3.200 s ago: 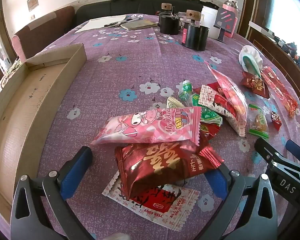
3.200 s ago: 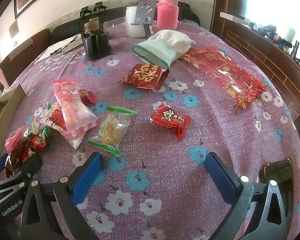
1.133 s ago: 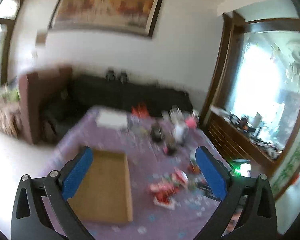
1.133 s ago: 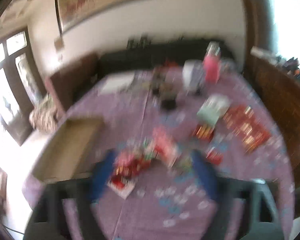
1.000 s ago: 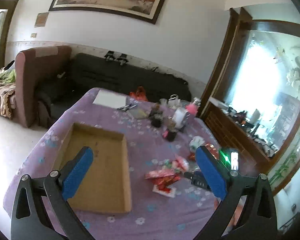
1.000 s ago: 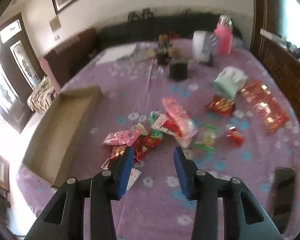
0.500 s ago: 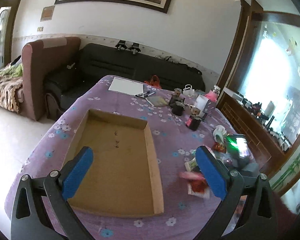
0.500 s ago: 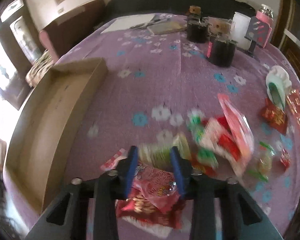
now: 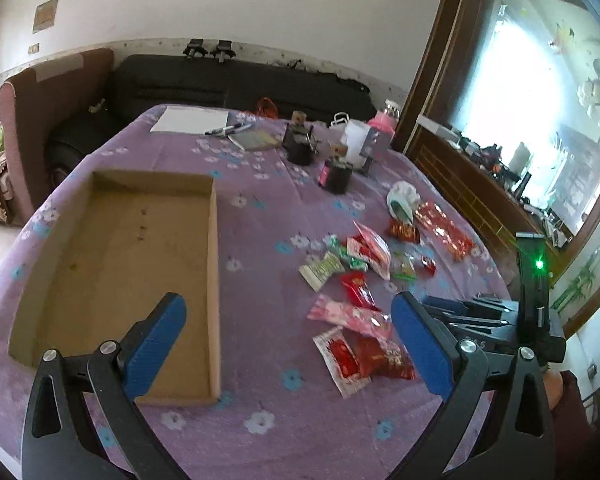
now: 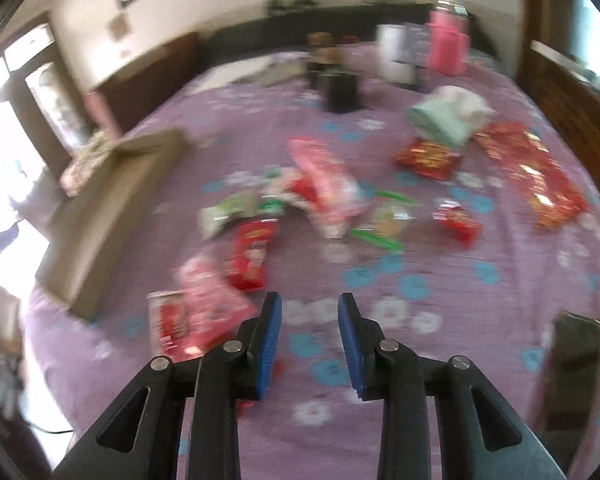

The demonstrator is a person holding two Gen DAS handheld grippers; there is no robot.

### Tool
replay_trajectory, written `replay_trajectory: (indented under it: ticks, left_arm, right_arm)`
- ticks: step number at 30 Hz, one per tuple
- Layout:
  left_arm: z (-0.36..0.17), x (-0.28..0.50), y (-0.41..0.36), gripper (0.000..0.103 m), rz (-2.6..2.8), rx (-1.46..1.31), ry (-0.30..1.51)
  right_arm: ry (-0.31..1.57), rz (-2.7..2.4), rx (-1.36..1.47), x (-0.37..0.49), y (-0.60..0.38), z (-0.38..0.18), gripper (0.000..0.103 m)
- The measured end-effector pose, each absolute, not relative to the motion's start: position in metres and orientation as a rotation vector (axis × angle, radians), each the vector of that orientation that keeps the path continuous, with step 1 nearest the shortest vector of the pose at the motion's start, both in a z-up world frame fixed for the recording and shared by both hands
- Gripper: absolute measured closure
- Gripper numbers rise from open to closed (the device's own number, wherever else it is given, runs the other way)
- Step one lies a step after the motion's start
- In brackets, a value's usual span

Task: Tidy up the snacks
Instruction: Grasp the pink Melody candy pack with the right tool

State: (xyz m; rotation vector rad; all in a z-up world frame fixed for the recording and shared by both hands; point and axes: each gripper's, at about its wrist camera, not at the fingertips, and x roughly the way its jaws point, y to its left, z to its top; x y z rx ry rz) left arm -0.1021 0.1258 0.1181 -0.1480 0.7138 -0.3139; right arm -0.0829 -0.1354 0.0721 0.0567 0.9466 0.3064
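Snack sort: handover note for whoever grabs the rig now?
Left gripper: jaws wide open, empty, above the table near the cardboard box.
Right gripper: jaws narrowly apart, just been reopening, nothing between them.
Snacks: all loose on the purple tablecloth right of the box; pink packet and red packets lie nearest.
Done: nothing boxed.
Left: probably move every packet into the box.

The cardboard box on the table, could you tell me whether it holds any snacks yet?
Empty: the cardboard box shows only bare floor; the snacks lie beside it.
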Motion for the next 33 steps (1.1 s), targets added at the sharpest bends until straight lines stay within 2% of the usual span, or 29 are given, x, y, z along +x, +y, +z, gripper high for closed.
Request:
replay_trajectory:
  ticks: [4, 11, 17, 22, 33]
  left_arm:
    - [0.122, -0.109, 0.121, 0.000, -0.268, -0.116, 0.716]
    - [0.123, -0.110, 0.120, 0.000, -0.229, -0.097, 0.723]
    - [0.102, -0.103, 0.108, 0.000, -0.235, -0.090, 0.782]
    - [0.091, -0.099, 0.094, 0.000, -0.240, -0.064, 0.823]
    - [0.078, -0.095, 0.077, 0.000, -0.224, -0.009, 0.863]
  right_arm:
    - [0.908, 0.432, -0.012, -0.072, -0.097, 0.073, 0.071]
    - [0.969, 0.481, -0.089, -0.048, -0.057, 0.048, 0.071]
    - [0.971, 0.508, -0.024, -0.049, -0.070, 0.041, 0.070]
    - [0.966, 0.496, 0.022, -0.055, -0.082, 0.038, 0.078]
    - [0.924, 0.321, 0.110, -0.065, -0.140, 0.042, 0.079]
